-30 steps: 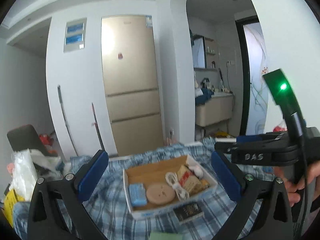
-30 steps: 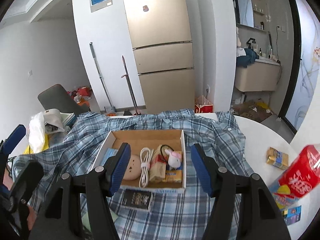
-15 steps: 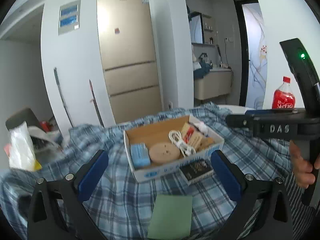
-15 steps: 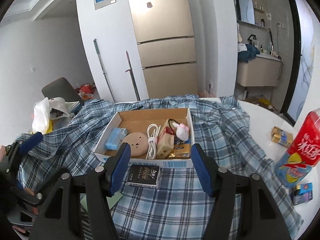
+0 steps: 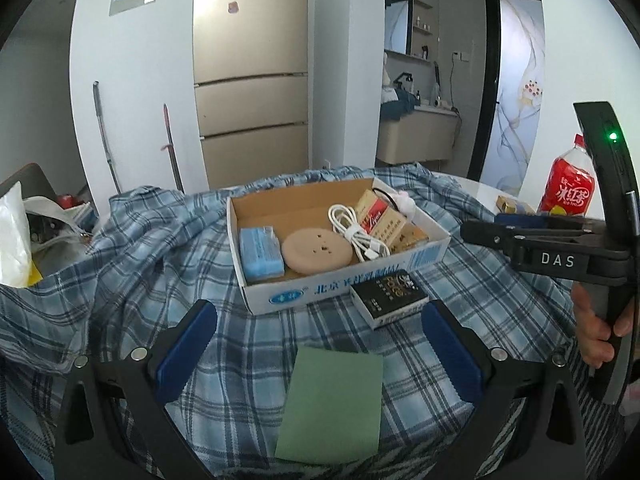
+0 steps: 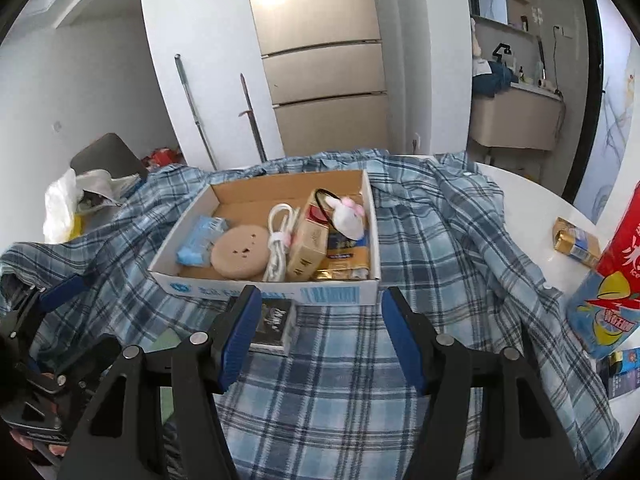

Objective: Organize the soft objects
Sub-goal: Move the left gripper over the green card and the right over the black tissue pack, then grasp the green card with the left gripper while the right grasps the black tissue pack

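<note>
Both tongs have sunk toward the counter and hang with jaws apart, holding nothing: the left tongs [image 5: 318,354] over a green sheet [image 5: 330,404], the right tongs [image 6: 320,332] just short of a black packet [image 6: 274,324]. So the reach is only starting — the plaid shirt [image 6: 440,240], rumpled and spread under the cardboard box [image 6: 280,294], lies untouched.

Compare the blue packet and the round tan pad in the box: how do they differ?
Shape: the blue packet is a rectangular block; the round tan pad is a flat disc.
Surface: the packet is light blue and looks wrapped in glossy film; the pad is matte tan with a few small dark marks near its middle.
Position: the packet lies by the left wall of the cardboard box; the pad sits beside it, nearer the centre.
Both lie flat inside the box.
</note>
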`<state>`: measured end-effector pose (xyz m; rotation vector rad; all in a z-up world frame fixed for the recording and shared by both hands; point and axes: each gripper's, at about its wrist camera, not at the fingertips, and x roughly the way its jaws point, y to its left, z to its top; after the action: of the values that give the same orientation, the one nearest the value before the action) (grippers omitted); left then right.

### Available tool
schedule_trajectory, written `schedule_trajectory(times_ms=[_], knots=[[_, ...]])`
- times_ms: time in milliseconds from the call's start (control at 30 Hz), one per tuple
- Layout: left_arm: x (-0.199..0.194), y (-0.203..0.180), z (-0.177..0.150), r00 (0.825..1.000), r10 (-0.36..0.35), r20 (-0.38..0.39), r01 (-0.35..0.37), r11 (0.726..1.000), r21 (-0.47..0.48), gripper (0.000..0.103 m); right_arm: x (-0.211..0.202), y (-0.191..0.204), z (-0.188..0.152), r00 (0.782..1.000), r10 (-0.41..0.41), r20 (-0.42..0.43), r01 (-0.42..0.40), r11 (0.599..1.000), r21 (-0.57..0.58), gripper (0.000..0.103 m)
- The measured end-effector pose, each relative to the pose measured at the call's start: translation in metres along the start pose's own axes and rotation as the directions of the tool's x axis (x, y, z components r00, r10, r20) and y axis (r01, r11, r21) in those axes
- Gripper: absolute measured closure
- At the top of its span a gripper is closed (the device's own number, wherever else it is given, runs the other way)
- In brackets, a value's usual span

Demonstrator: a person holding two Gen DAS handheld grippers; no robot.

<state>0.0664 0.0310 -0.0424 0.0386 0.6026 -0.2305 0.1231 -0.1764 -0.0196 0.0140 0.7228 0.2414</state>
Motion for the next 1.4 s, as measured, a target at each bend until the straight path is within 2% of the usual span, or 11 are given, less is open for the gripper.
schedule_trajectory(times_ms=[133, 233, 433, 500, 633, 767, 933, 1100, 1233, 1333, 1400], knots=[[0.013, -0.007, -0.005, 0.996, -0.032, -0.087, 0.036, 0.998, 0.045, 0.0, -0.002, 0.005, -0.001, 1.0, 0.007, 0.005, -0.007, 1.0, -0.031, 0.041], [0.024, -0.018, -0.009, 0.989, -0.023, -0.144, 0.037, 0.995, 0.095, 0.0, 0.0, 0.007, -0.002, 1.0, 0.016, -0.007, -0.016, 0.999, -0.036, 0.041], [0.041, -0.015, -0.014, 0.971, -0.06, -0.23, 0.078, 0.994, 0.072, 0.027, 0.005, 0.007, -0.004, 0.999, 0.022, -0.027, -0.023, 0.999, -0.031, 0.041], [0.045, -0.012, -0.014, 0.966, -0.073, -0.248, 0.089, 0.994, 0.056, 0.029, 0.006, 0.006, -0.005, 0.999, 0.029, -0.034, -0.03, 0.999, -0.026, 0.041], [0.048, -0.013, -0.015, 0.961, -0.073, -0.265, 0.091, 0.994, 0.057, 0.029, 0.01, 0.006, -0.006, 0.999, 0.025, -0.048, -0.026, 0.999, -0.024, 0.041], [0.059, -0.012, -0.017, 0.946, -0.095, -0.31, 0.113, 0.993, 0.042, 0.029, 0.01, 0.007, -0.007, 0.998, 0.034, -0.049, -0.035, 0.999, -0.024, 0.041], [0.069, -0.009, -0.019, 0.929, -0.094, -0.357, 0.108, 0.994, 0.02, 0.029, 0.012, 0.007, -0.007, 0.996, 0.055, -0.064, -0.057, 0.998, -0.022, 0.041], [0.07, -0.007, -0.02, 0.931, -0.074, -0.356, 0.085, 0.996, 0.016, 0.029, 0.01, 0.007, -0.007, 0.996, 0.059, -0.059, -0.06, 0.998, -0.019, 0.041], [0.075, -0.008, -0.021, 0.92, -0.073, -0.386, 0.089, 0.996, 0.024, 0.029, 0.011, 0.008, -0.007, 0.996, 0.063, -0.066, -0.065, 0.998, -0.027, 0.041], [0.082, -0.013, -0.024, 0.909, -0.021, -0.416, 0.05, 0.997, 0.06, 0.029, 0.012, 0.01, -0.008, 0.995, 0.065, -0.072, -0.067, 0.997, -0.033, 0.041], [0.081, -0.014, -0.024, 0.913, 0.0, -0.408, 0.033, 0.997, 0.072, 0.029, 0.011, 0.01, -0.008, 0.995, 0.065, -0.073, -0.068, 0.997, -0.035, 0.041]])
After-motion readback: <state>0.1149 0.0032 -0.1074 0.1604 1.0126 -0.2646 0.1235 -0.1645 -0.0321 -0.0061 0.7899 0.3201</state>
